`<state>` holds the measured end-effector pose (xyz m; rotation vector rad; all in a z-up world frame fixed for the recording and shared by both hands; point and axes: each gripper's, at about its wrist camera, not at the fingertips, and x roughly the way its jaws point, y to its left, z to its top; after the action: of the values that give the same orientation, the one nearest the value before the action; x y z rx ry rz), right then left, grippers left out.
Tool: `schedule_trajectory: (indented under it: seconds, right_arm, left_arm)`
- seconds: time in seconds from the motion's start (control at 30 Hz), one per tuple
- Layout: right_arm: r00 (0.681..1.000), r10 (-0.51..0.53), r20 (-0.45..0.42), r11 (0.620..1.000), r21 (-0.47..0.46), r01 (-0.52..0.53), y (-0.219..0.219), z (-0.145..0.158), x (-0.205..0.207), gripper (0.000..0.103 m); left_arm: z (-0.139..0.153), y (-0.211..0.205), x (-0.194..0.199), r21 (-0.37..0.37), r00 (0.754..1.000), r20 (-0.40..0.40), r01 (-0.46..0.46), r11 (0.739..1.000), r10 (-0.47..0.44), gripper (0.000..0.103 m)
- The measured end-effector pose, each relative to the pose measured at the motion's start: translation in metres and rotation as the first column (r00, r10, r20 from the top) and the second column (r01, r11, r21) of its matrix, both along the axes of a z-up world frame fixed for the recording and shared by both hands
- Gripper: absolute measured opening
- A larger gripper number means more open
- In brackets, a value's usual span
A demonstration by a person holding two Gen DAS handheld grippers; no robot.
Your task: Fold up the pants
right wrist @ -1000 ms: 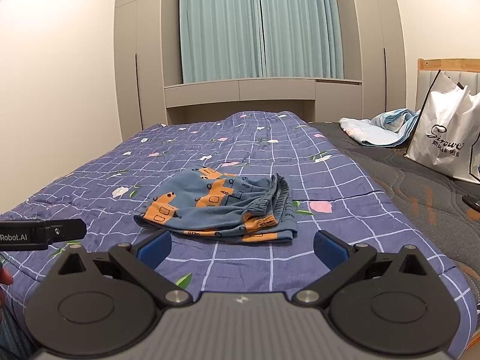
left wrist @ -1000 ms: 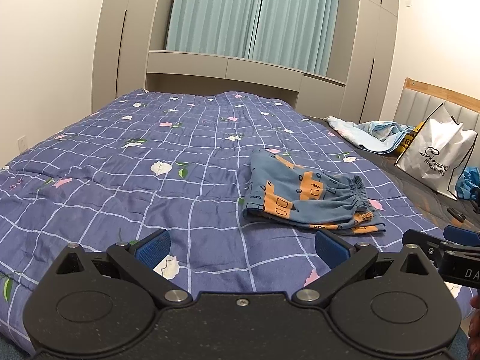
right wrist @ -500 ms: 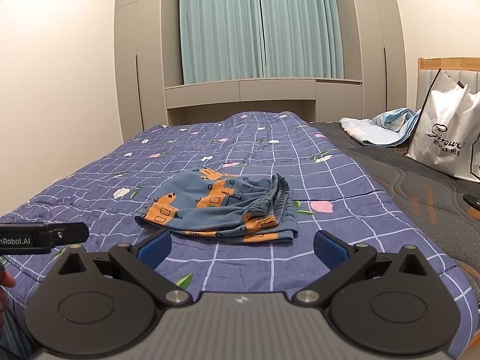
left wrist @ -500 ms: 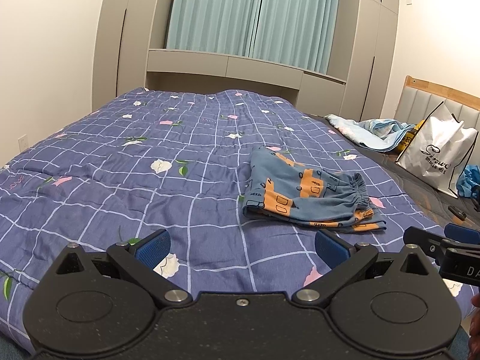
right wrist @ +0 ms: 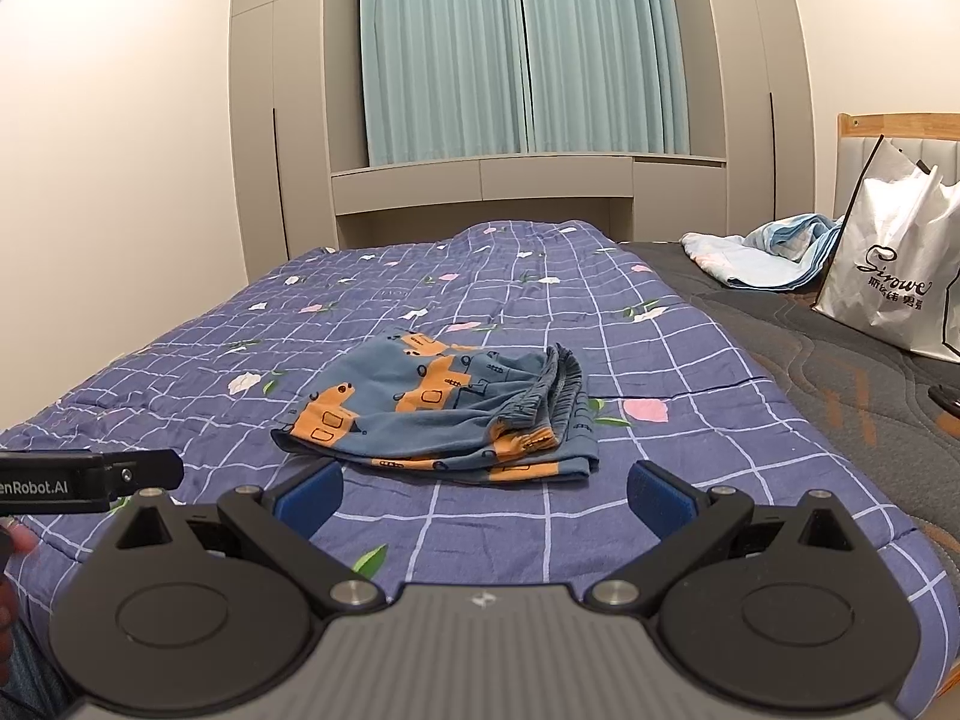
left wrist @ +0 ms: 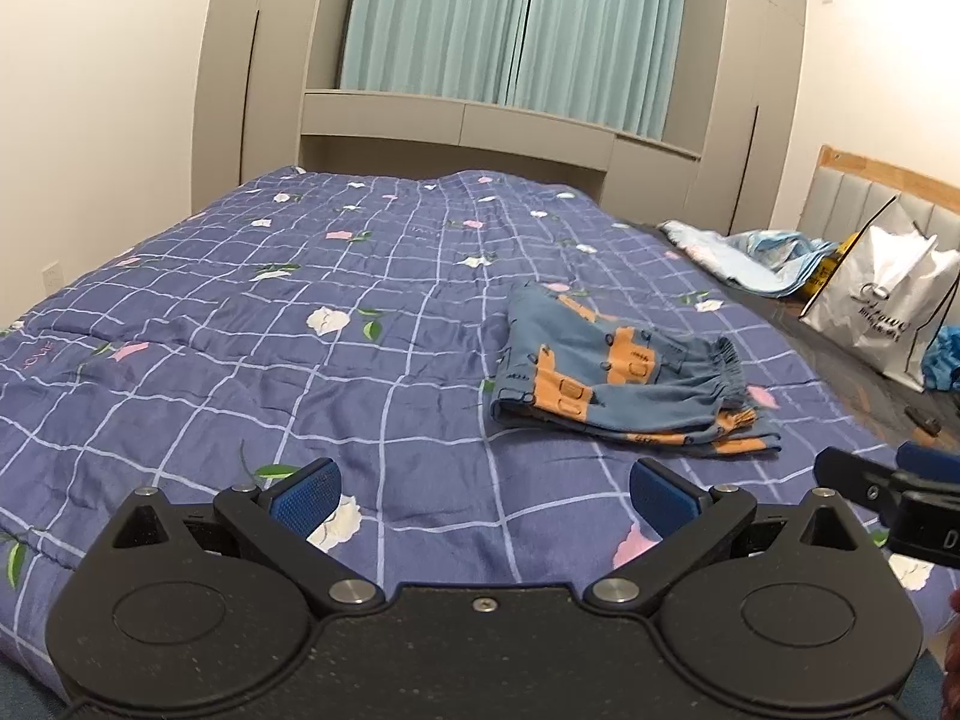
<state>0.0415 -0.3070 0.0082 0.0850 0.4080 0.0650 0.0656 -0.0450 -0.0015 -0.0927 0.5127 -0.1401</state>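
Pants (left wrist: 624,381), blue with orange print, lie folded in a flat bundle on the quilt (left wrist: 240,360), waistband at 3 o'clock. Left gripper (left wrist: 483,495) jaws wide apart, empty, hovering near the bed edge; pants at its 1 o'clock. Right gripper (right wrist: 483,492) also spread, empty; pants at 12 o'clock, just ahead. White bag (right wrist: 900,282) at 2 o'clock.

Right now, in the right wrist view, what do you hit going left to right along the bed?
Left gripper → folded pants → light blue blanket → white shopping bag.
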Motion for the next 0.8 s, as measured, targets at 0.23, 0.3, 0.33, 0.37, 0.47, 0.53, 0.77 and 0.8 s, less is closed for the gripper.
schedule_trajectory:
  seconds: [0.23, 0.3, 0.33, 0.37, 0.47, 0.53, 0.77, 0.8]
  right_arm:
    - [1.000, 0.000, -0.004, 1.000, 0.002, 0.000, 0.0006, -0.0022, 0.0008, 0.103]
    - [1.000, 0.002, -0.005, 1.000, 0.003, -0.002, 0.0010, -0.0031, 0.0011, 0.103]
    - [1.000, 0.003, -0.006, 1.000, 0.003, -0.003, 0.0012, -0.0033, 0.0009, 0.103]
    - [1.000, 0.003, -0.006, 1.000, 0.002, -0.003, 0.0006, -0.0032, 0.0009, 0.103]
    - [1.000, 0.003, -0.006, 1.000, 0.002, -0.003, 0.0006, -0.0033, 0.0010, 0.103]
    - [1.000, 0.004, -0.008, 1.000, 0.002, -0.004, -0.0002, -0.0030, 0.0016, 0.103]
    - [1.000, 0.009, -0.021, 1.000, 0.001, -0.009, 0.0009, -0.0050, 0.0042, 0.103]
    - [1.000, 0.009, -0.023, 1.000, 0.002, -0.009, 0.0002, -0.0051, 0.0049, 0.103]
  left_arm:
    - [-0.0002, -0.0010, 0.0015, 0.024, 1.000, -0.008, -0.021, 0.999, 0.021, 0.102]
    - [0.0002, -0.0011, 0.0016, 0.026, 1.000, -0.006, -0.020, 0.999, 0.020, 0.102]
    - [0.0001, -0.0012, 0.0016, 0.027, 1.000, -0.005, -0.017, 1.000, 0.017, 0.102]
    - [0.0000, -0.0015, 0.0018, 0.028, 1.000, -0.005, -0.015, 1.000, 0.015, 0.102]
    - [-0.0009, -0.0025, 0.0025, 0.029, 1.000, -0.007, -0.010, 1.000, 0.010, 0.102]
    - [-0.0014, -0.0027, 0.0025, 0.028, 1.000, -0.008, -0.008, 1.000, 0.008, 0.102]
    - [-0.0042, -0.0015, 0.0044, 0.022, 1.000, -0.014, -0.005, 1.000, 0.006, 0.102]
    - [-0.0047, -0.0015, 0.0049, 0.022, 1.000, -0.017, -0.005, 1.000, 0.005, 0.102]
